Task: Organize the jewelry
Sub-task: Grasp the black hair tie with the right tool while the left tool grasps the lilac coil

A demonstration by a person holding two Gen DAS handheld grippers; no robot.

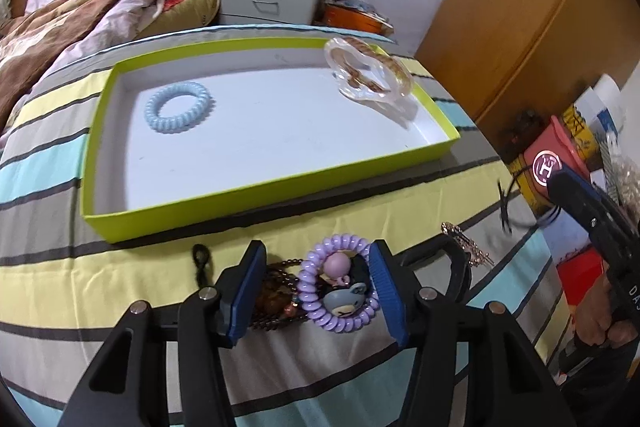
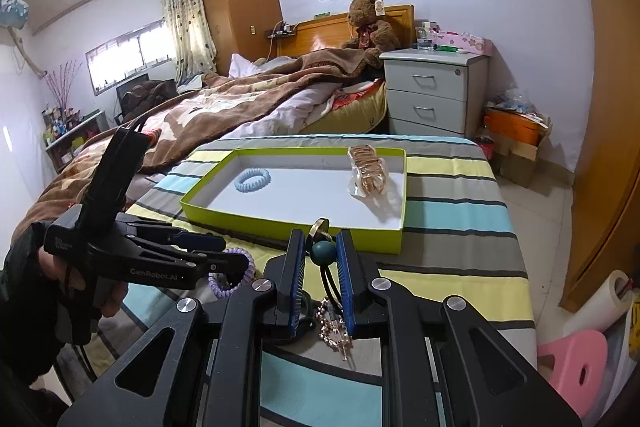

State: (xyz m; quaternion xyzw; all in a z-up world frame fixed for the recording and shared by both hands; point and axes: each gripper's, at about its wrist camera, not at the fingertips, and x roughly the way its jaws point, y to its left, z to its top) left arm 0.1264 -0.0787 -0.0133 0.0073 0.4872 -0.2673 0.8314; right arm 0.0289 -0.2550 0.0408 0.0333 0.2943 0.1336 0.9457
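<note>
A purple coil hair tie [image 1: 339, 287] is bracketed by the left gripper [image 1: 318, 291], jaws apart; a beaded hair tie [image 2: 323, 253] is clamped in the right gripper [image 2: 320, 267]

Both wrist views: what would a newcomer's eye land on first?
The lime-green tray on the striped bedspread, holding a blue coil hair tie and a clear claw clip. Nearer, the left gripper straddles a purple coil hair tie; the right gripper pinches a teal bead hair tie.
</note>
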